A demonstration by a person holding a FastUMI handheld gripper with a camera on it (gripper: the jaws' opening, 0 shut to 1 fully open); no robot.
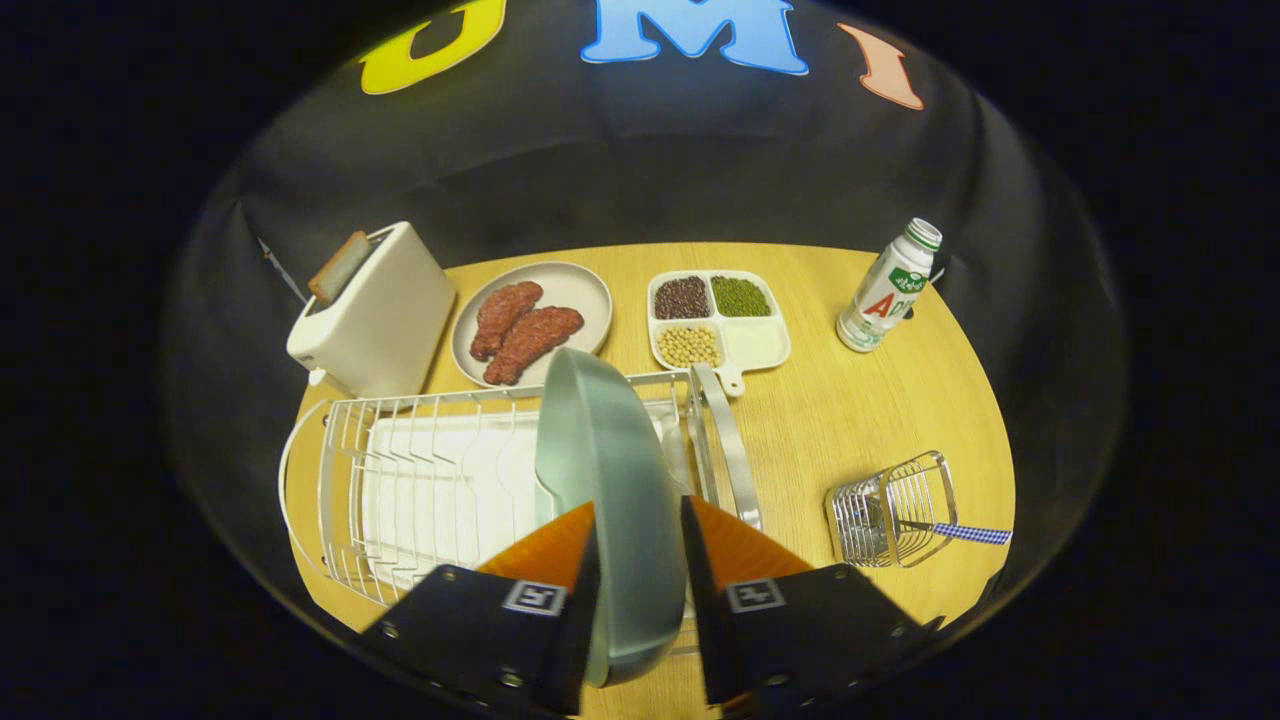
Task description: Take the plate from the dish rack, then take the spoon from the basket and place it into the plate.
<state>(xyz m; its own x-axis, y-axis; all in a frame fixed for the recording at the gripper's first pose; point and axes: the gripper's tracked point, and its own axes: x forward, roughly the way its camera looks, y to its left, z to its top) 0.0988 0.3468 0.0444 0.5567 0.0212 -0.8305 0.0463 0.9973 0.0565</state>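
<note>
Gripper view: my claw [640, 560] is clamped on the green plate [610, 470], both fingers pressing its faces, plate on edge above the dish rack [420, 480]. Right of the rack, the spoon [965, 533] lies in the wire basket [893, 510].

Glossy smooth plate [600, 450] — wire-metal dish rack [400, 470] (matt wood table [860, 420]).

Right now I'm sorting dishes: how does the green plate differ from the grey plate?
The green plate stands on edge over the rack, clamped between the gripper fingers; the grey plate lies flat on the table. The green plate is empty; the grey plate holds two meat pieces. Both are round.
</note>
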